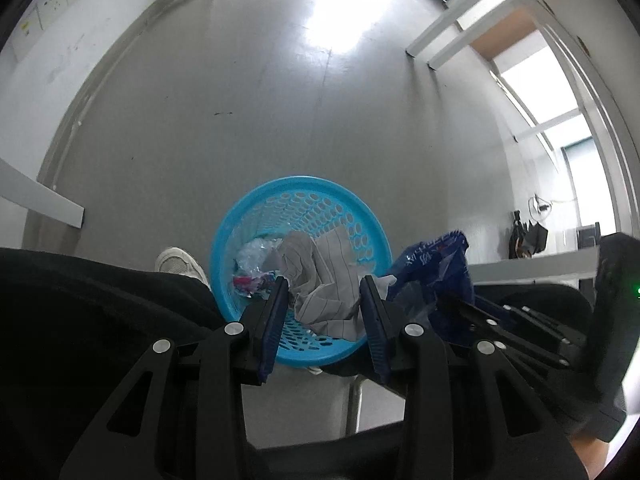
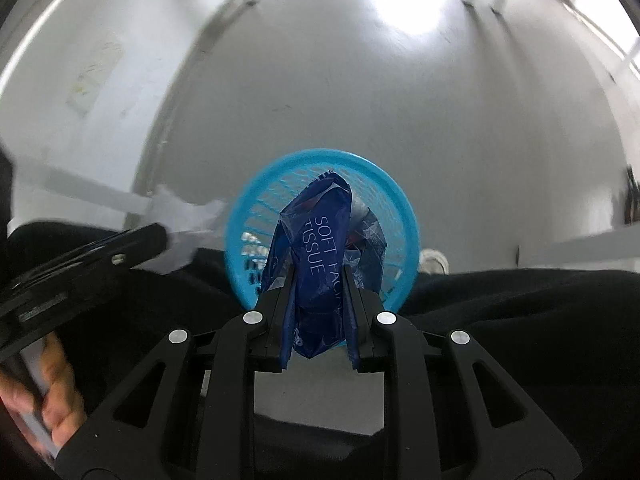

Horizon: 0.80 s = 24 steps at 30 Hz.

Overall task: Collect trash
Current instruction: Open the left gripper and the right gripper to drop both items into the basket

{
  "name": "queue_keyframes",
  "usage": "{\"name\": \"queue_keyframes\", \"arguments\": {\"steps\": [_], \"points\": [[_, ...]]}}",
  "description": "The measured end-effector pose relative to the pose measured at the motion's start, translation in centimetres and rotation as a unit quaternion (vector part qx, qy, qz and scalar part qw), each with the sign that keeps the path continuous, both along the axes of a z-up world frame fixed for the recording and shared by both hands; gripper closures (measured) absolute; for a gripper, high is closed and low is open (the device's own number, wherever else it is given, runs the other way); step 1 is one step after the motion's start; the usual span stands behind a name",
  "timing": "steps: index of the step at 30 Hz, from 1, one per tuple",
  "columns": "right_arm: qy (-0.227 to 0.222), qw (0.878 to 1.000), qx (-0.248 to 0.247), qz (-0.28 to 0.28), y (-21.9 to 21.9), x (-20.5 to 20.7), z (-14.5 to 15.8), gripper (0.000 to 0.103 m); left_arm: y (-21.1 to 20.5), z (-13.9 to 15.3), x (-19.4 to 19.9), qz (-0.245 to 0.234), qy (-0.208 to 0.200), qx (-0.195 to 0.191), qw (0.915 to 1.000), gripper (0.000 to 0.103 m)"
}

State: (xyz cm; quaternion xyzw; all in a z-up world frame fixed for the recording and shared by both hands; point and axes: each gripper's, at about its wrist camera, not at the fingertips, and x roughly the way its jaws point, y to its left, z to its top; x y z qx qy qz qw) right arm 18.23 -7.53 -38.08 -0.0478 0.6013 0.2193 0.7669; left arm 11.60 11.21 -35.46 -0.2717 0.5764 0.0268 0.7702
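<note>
Both grippers [image 1: 325, 304] [image 2: 316, 300] steeply down over basket [image 1: 256, 200]

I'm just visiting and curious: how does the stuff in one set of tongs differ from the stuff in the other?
The left tongs hold crumpled whitish lined paper; the right tongs hold a dark blue tissue wrapper. The paper is matte and pale, the wrapper glossy and printed with white words. The paper sits between wider-set tongs, the wrapper between narrower ones. Both hang over the blue basket.

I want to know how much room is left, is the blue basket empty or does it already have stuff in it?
Not empty. The blue basket already holds clear plastic and other scraps; much of its perforated wall is bare.
</note>
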Motion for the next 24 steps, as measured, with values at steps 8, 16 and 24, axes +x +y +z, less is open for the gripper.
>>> {"name": "queue_keyframes", "arguments": {"steps": [8,16,24], "points": [[0.057,0.998,0.004,-0.023,1.2,2.5,-3.9,0.084,-0.1,-2.8,2.2,0.009,0.034,0.001,0.9994,0.067],[0.076,0.996,-0.023,-0.040,2.0,4.3,-6.4,0.082,-0.1,-5.4,4.3,0.010,0.066,-0.003,0.9978,0.067],[0.095,0.994,-0.022,-0.055,1.5,4.8,-7.1,0.076,0.2,-6.0,4.4,0.016,0.073,-0.014,0.9971,0.066]]}}
